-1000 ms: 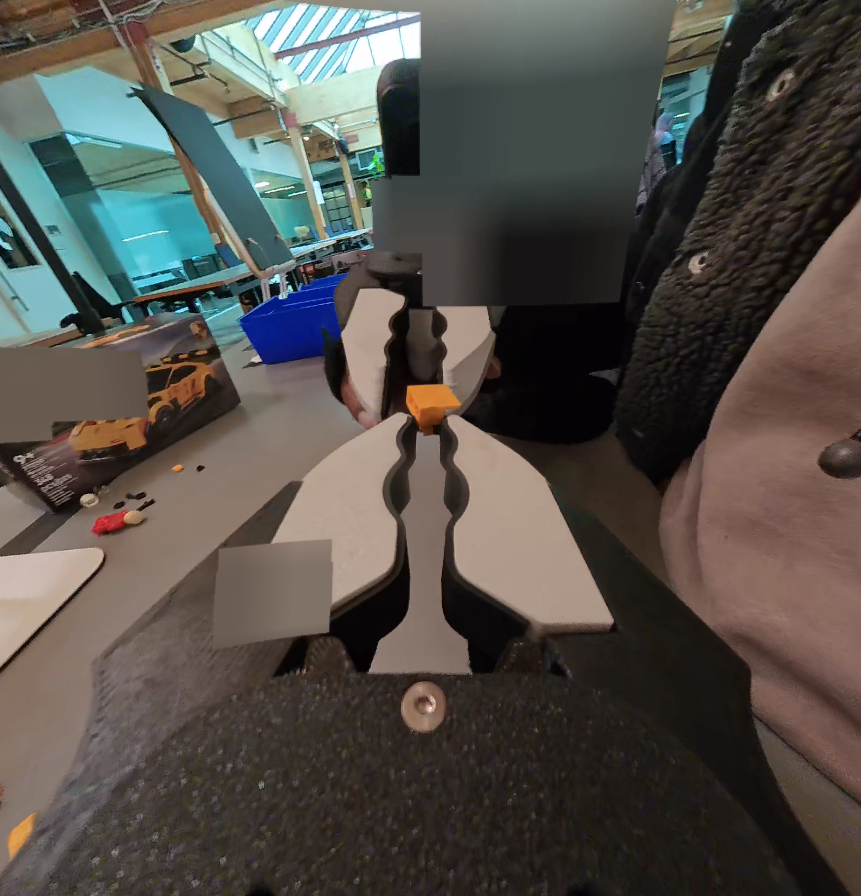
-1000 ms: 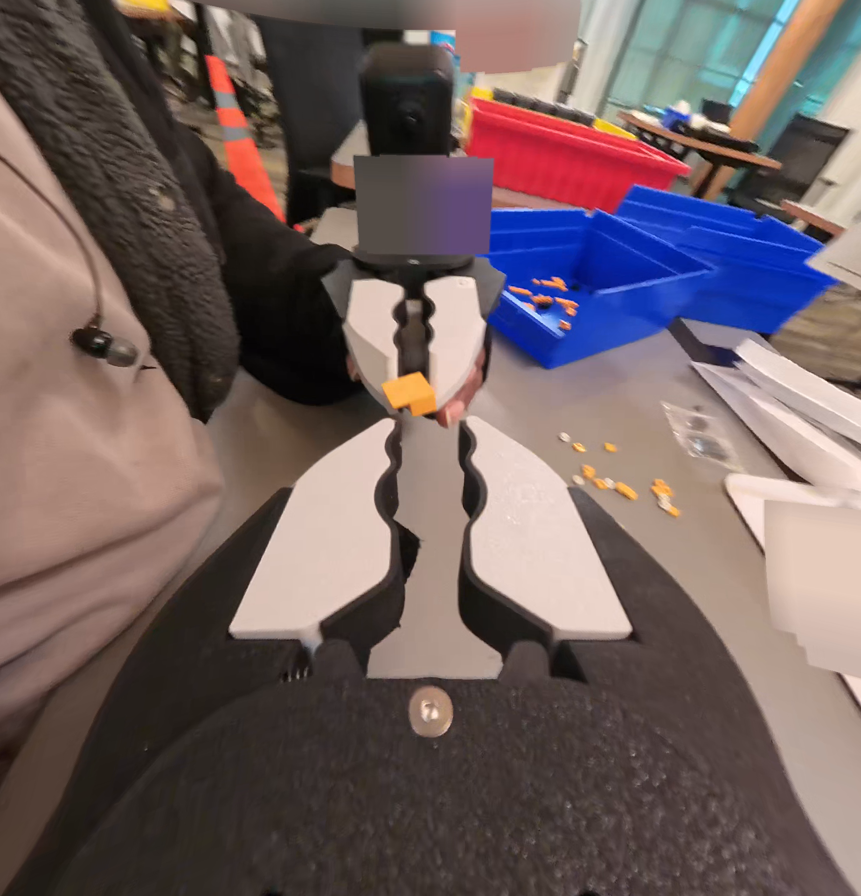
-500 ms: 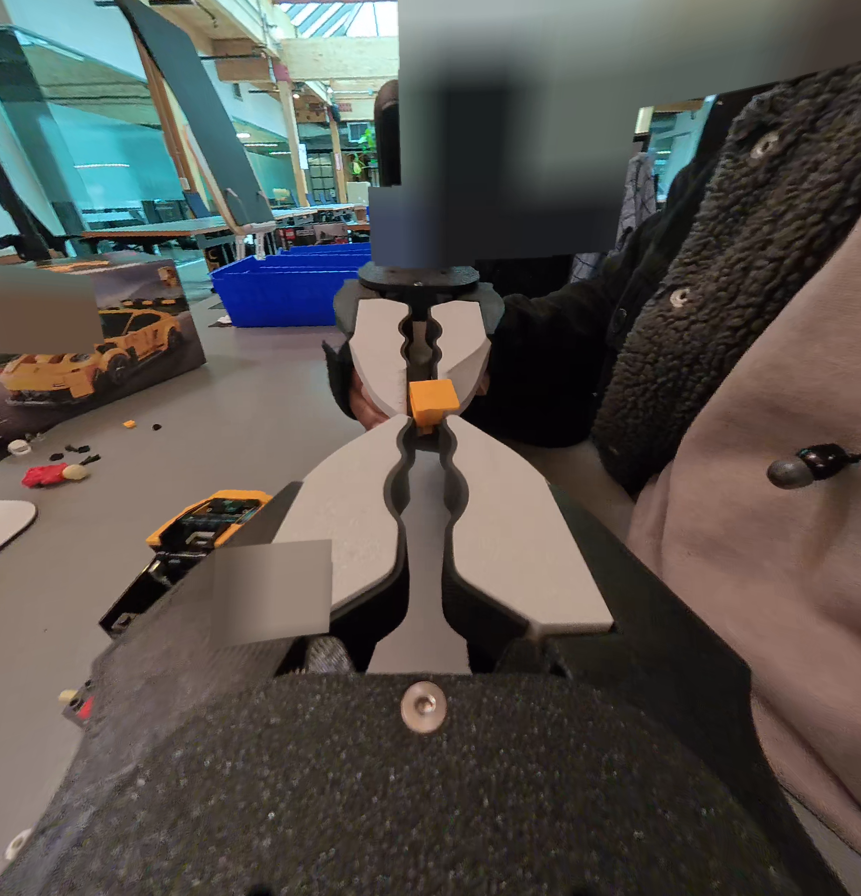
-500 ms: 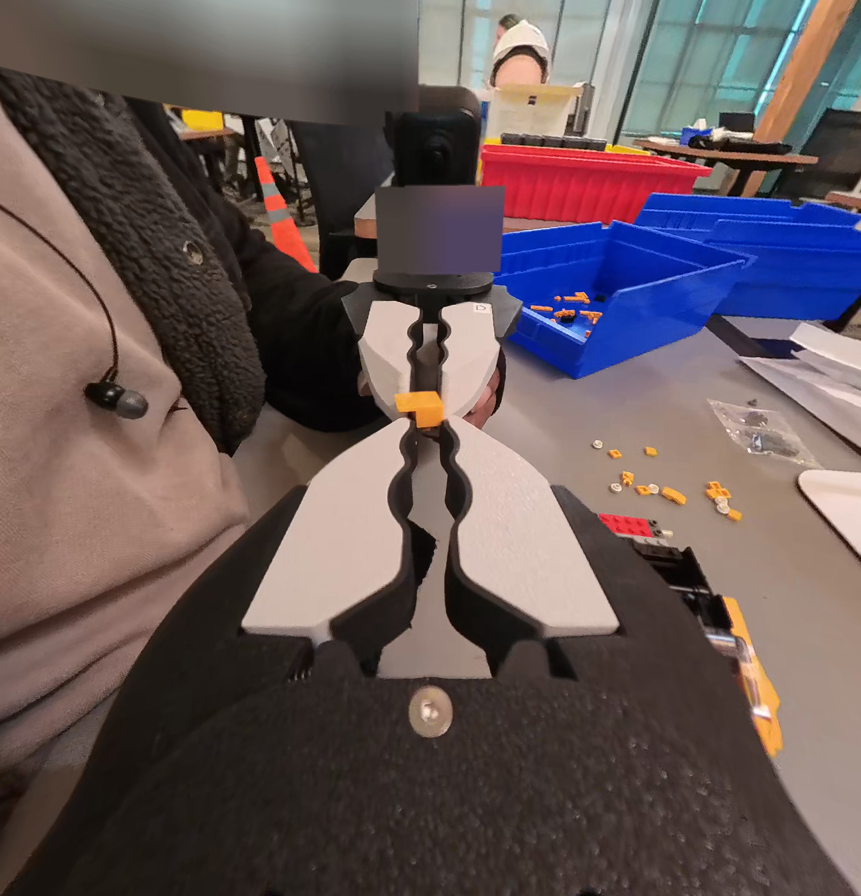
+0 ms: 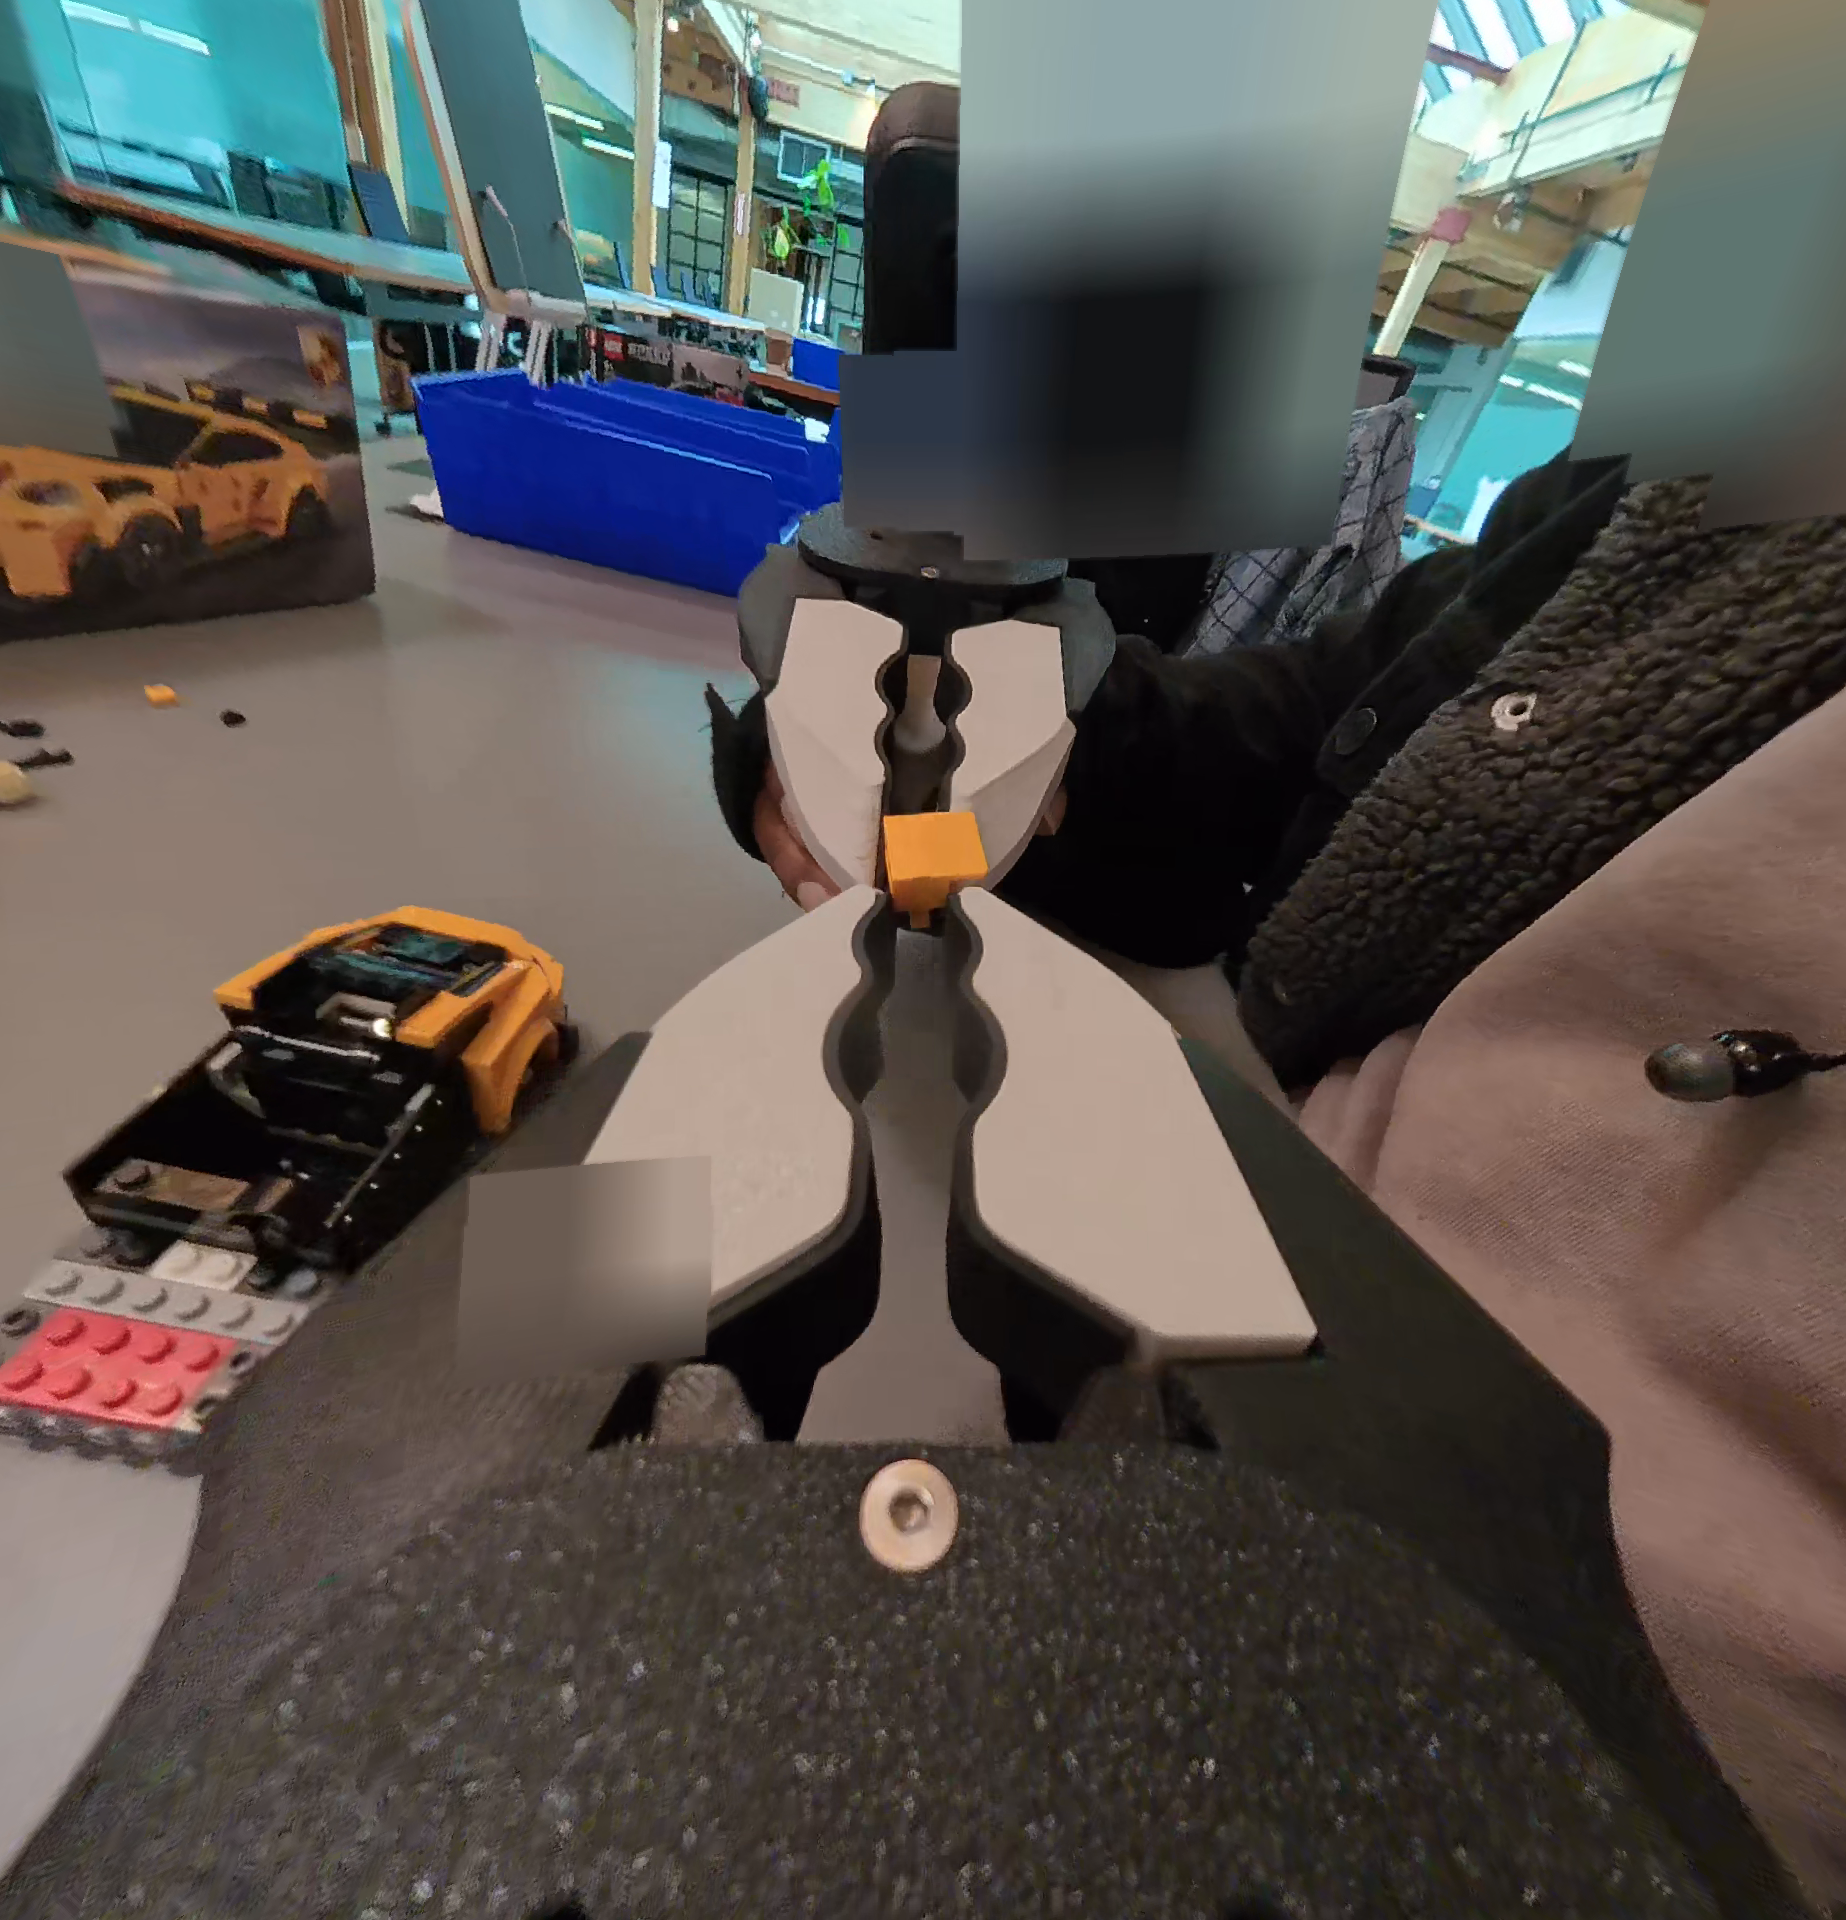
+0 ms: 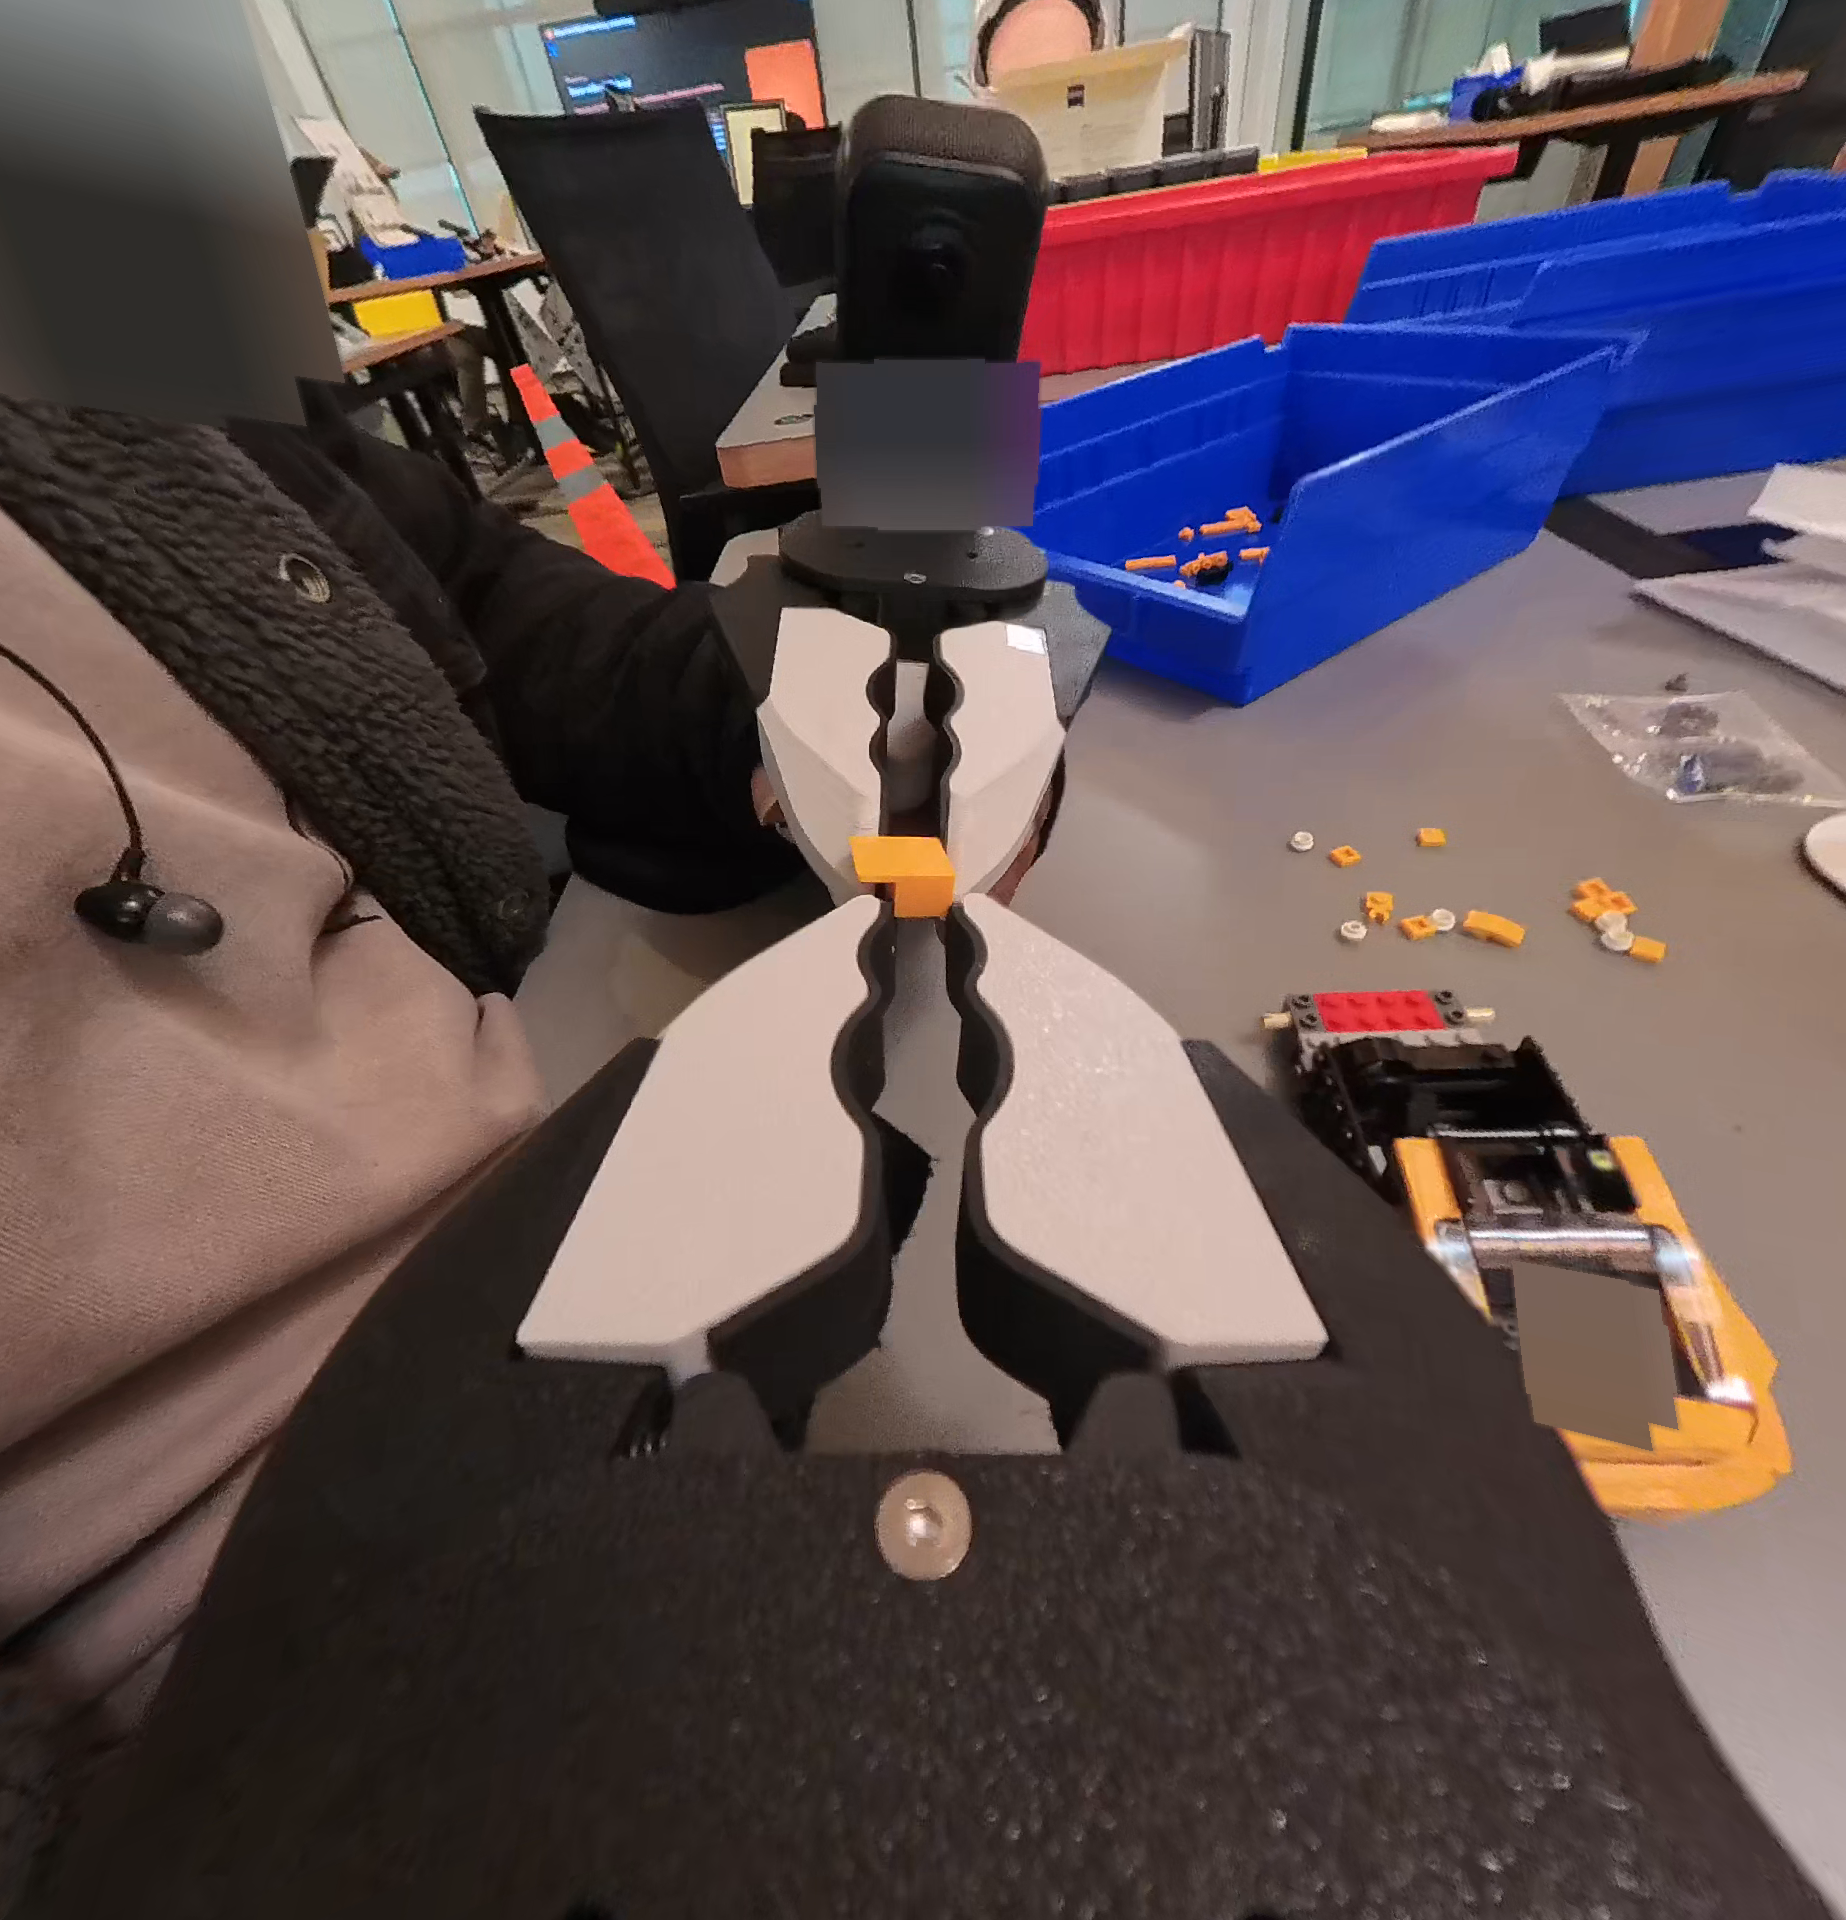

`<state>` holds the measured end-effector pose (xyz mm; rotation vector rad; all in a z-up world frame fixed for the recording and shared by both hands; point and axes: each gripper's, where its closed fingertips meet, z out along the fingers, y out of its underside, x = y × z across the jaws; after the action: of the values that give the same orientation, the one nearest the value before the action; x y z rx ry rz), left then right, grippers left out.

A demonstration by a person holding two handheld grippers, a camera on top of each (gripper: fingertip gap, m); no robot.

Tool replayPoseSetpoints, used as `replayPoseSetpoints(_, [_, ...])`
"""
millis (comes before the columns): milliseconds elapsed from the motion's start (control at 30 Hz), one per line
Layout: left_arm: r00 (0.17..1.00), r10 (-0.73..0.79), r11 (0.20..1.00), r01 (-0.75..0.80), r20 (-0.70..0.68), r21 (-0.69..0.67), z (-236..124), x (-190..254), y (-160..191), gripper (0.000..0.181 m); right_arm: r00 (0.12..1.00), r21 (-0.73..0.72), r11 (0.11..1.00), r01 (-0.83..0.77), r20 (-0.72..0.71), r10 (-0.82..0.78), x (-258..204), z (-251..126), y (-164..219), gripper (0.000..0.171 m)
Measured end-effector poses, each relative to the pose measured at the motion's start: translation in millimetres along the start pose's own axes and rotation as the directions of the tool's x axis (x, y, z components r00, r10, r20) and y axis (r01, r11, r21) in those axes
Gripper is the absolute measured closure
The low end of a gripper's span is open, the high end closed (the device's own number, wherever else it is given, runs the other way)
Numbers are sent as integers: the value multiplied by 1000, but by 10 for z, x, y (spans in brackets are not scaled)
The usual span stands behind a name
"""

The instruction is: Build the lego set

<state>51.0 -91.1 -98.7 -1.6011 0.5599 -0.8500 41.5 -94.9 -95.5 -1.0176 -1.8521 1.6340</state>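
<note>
Item: small orange plastic L-shaped Lego piece [image 5: 929, 854], held in mid-air, pinched tip-to-tip between left gripper [image 5: 917, 914] and right gripper [image 6: 911, 914], both clamped on it. Half-built orange-and-black Lego car [image 5: 379, 1060] waits on grey table [image 5: 462, 769]. Advice: release one gripper before seating the piece squarely.

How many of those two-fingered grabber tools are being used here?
2. The left gripper and the right gripper point at each other tip to tip above the table, both pinching one small orange brick between them. None other shows.
</note>
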Motion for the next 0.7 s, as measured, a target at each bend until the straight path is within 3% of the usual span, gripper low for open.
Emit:
replayPoseSetpoints(167, [959, -274, 961, 271, -70, -50, 26, -54, 102, 173, 996, -48, 997, 64, -57, -67, 121, -60, 90, 151])
replayPoseSetpoints(333, [809, -569, 821, 547, -148, -165, 62, -39, 284, 173, 979, -96, 975, 198, -22, -201, 54, -99, 176, 152])
replayPoseSetpoints(433, [779, -607, 790, 568, -160, -230, 106, 33, 372, 173, 970, -149, 958, 243, 27, -242, -37, -39, 303, 154])
replayPoseSetpoints(500, [773, -617, 777, 570, -148, -267, 130, 60, 439, 173, 963, -177, 947, 269, 50, -264, -74, -21, 368, 168])
replayPoseSetpoints(700, [748, -641, 760, 588, -170, -278, 128, 86, 443, 173, 965, -186, 947, 262, 41, -259, -75, -23, 369, 169])
